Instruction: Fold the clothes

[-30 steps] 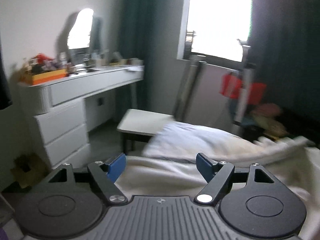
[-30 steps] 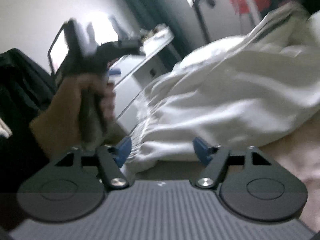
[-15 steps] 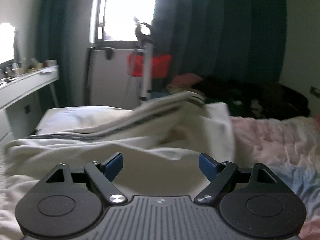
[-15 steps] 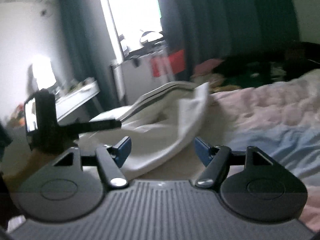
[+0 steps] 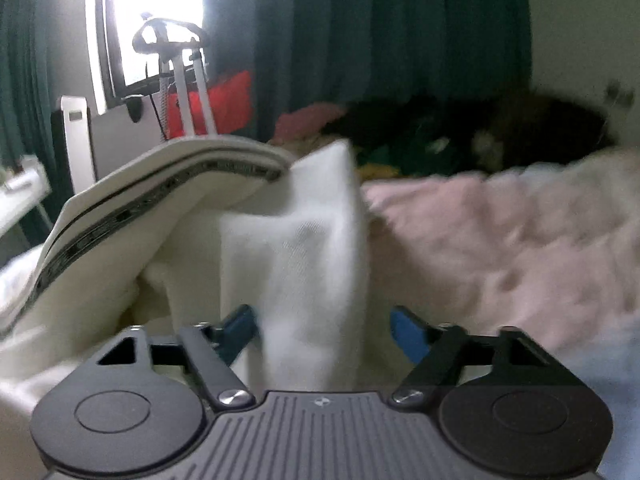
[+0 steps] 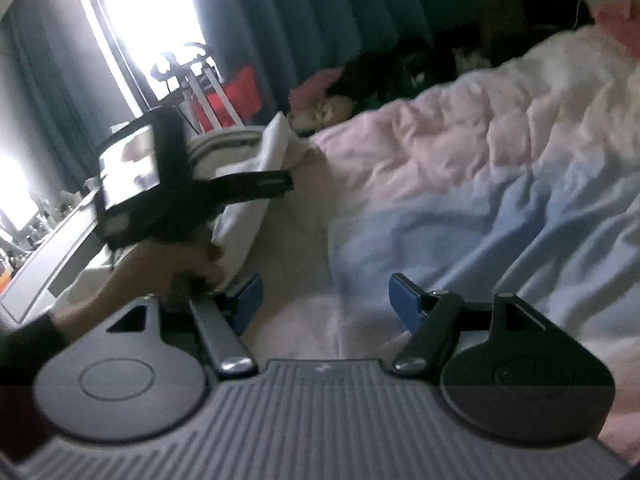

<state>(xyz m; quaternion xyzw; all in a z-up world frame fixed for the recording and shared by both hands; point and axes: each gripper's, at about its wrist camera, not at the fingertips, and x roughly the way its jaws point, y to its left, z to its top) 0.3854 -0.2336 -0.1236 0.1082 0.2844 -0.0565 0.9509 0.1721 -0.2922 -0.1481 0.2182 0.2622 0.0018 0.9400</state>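
Observation:
A cream-white garment (image 5: pixel 120 248) with a dark patterned stripe lies bunched on the bed. A white flap of it (image 5: pixel 304 264) stands up between the fingers of my left gripper (image 5: pixel 324 330), which is open. In the right wrist view the same garment (image 6: pixel 248 184) lies at the left, with my left gripper's body and the hand holding it (image 6: pixel 168 200) in front of it. My right gripper (image 6: pixel 326 300) is open and empty, low over the bedding to the right of the garment.
A pink and pale blue quilt (image 6: pixel 480 184) covers the bed. Dark and coloured clothes (image 5: pixel 460 136) are piled at its far side. A window (image 5: pixel 152 20), dark curtains, a white stand with a red bag (image 5: pixel 212 108) and a white dresser (image 6: pixel 44 264) stand at the left.
Both grippers have swung right, from the dresser side toward the bed. My left gripper has closed in on the garment, whose white flap now stands between its fingers.

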